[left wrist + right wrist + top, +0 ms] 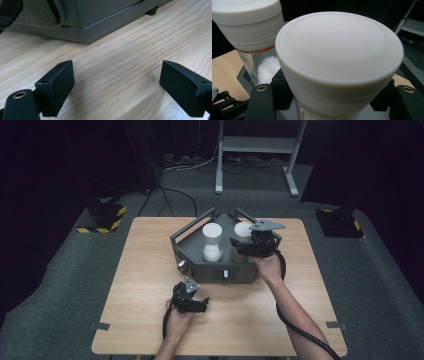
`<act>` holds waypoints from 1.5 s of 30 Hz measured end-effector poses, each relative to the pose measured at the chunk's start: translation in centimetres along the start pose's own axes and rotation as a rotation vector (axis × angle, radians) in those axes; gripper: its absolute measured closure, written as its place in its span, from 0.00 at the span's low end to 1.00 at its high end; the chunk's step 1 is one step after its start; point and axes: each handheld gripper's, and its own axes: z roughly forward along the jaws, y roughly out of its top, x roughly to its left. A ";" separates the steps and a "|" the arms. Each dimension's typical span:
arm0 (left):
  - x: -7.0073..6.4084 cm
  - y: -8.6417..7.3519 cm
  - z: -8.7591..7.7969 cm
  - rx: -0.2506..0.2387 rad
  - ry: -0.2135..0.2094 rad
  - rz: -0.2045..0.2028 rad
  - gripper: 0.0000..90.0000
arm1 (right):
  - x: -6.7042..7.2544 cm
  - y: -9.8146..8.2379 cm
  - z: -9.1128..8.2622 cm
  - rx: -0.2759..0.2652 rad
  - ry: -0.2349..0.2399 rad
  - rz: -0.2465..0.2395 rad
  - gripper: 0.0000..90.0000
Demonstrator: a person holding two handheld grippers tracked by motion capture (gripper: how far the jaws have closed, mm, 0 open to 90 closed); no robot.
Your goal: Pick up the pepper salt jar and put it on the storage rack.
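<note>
Your right gripper (239, 245) grips the right jar (337, 70) on the grey stand (192, 245); your left gripper (200, 304) sits wide, empty, just before the stand.

your left forearm comes in from the bottom edge and runs short and nearly straight up, the left hand (176, 319) wrapped under the left gripper (200, 304), which sits low and points off to the right. in the left gripper view its jaws stand wide apart with nothing between them. your right forearm reaches farther, slanting up and to the left, with the cable looping along it. the right hand (269, 265) holds the right gripper (239, 246) higher and farther out, pointing left, grey plate on top. in the right gripper view its jaws are clamped tight, one on each side of what they hold.
</note>
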 end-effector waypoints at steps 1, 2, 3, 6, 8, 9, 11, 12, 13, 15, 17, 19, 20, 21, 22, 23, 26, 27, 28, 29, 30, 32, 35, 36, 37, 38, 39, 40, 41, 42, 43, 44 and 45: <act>0.0 0.0 0.0 0.000 0.000 0.000 0.14 | 0.0 0.0 0.0 0.002 0.000 -0.001 0.39; 0.0 0.0 0.0 0.000 0.000 0.000 0.14 | 0.0 0.1 0.0 0.003 -0.001 -0.001 0.39; 0.0 0.0 0.0 0.000 0.000 0.000 0.14 | 0.0 0.1 0.0 0.004 0.000 0.000 0.39; 0.0 0.0 0.0 0.000 0.000 0.000 0.14 | 0.0 0.2 0.0 0.007 0.000 -0.002 0.39; 0.0 0.0 0.0 0.000 0.000 0.000 0.14 | 0.0 0.2 0.0 0.008 0.002 -0.001 0.39; 0.0 0.0 0.0 0.000 0.000 0.000 0.14 | -0.1 0.2 0.0 0.009 0.003 -0.001 0.39; 0.0 0.0 0.0 0.000 0.000 0.000 0.14 | 0.0 0.2 0.0 0.009 0.003 0.000 0.39; 0.0 0.0 0.0 0.000 0.000 0.000 0.14 | 0.0 0.2 0.0 0.010 0.002 -0.001 0.39; 0.0 0.0 0.0 0.000 0.000 0.000 0.14 | 0.0 0.3 0.0 0.011 0.002 -0.001 0.39; 0.0 0.0 0.0 0.000 0.000 0.000 0.14 | 0.0 0.3 0.0 0.012 0.003 -0.001 0.39; 0.0 0.0 0.0 0.000 0.000 0.000 0.14 | -0.1 0.3 0.0 0.012 0.003 -0.001 0.38; 0.0 0.0 0.0 0.000 0.000 0.000 0.14 | 0.0 0.3 0.0 0.011 0.003 -0.001 0.38; 0.0 0.0 0.0 0.000 0.000 0.000 0.14 | 0.0 0.3 0.0 0.012 0.002 -0.001 0.38; 0.0 0.0 0.0 0.000 0.000 0.000 0.14 | 0.0 0.3 0.0 0.014 0.002 -0.002 0.38; 0.0 0.0 0.0 0.000 0.000 0.000 0.14 | 0.0 0.3 0.0 0.014 0.003 -0.004 0.38; 0.0 0.0 0.0 0.000 0.000 0.000 0.14 | -0.1 0.4 0.0 0.015 0.003 -0.002 0.38; 0.0 0.0 0.0 0.000 0.000 0.000 0.14 | -0.1 0.4 0.0 0.016 0.004 -0.002 0.38; 0.0 0.0 0.0 0.000 0.000 0.000 0.14 | -0.1 0.4 0.0 0.016 0.004 -0.001 0.38; 0.0 0.0 0.0 0.000 0.000 0.000 0.14 | -0.1 0.3 0.0 0.015 0.004 -0.001 0.38; 0.0 0.0 0.0 0.000 0.000 0.000 0.14 | -0.1 0.3 0.0 0.015 0.004 -0.001 0.38; 0.0 0.0 0.0 0.000 0.000 0.000 0.14 | -0.1 0.3 0.0 0.015 0.004 -0.001 0.38; 0.0 0.0 0.0 0.000 0.000 0.000 0.14 | -0.1 0.3 0.0 0.014 0.003 -0.001 0.38; 0.0 0.0 0.0 0.000 0.000 0.000 0.14 | -0.1 0.2 0.0 0.011 0.004 0.000 0.38; 0.0 0.0 0.0 0.000 0.000 0.000 0.14 | -0.1 0.2 0.0 0.011 0.003 0.000 0.38; 0.0 0.0 0.0 0.000 0.000 0.000 0.14 | 0.0 0.2 0.0 0.011 0.002 0.000 0.38; 0.0 0.0 0.0 0.000 0.000 0.000 0.14 | 0.0 0.3 0.0 0.012 0.001 0.000 0.38; 0.0 0.0 0.0 0.000 0.000 0.000 0.14 | 0.0 0.3 0.0 0.013 0.001 0.000 0.38; 0.0 0.0 0.0 0.000 0.000 0.000 0.14 | 0.0 0.3 0.0 0.013 0.001 0.000 0.38; 0.0 0.0 0.0 0.000 0.000 0.000 0.14 | 0.0 0.3 0.0 0.013 0.000 0.000 0.38; 0.0 0.0 0.0 0.000 0.000 0.000 0.14 | 0.0 0.3 0.0 0.013 0.000 0.001 0.38; 0.0 0.0 0.0 0.000 0.000 0.000 0.14 | 0.0 0.3 0.0 0.012 0.000 0.002 0.38; 0.0 0.0 0.0 0.000 0.000 0.000 0.14 | 0.0 0.3 0.0 0.012 0.001 0.003 0.38; 0.0 0.0 0.0 0.000 0.000 0.000 0.14 | 0.0 0.3 0.0 0.013 0.001 0.005 0.36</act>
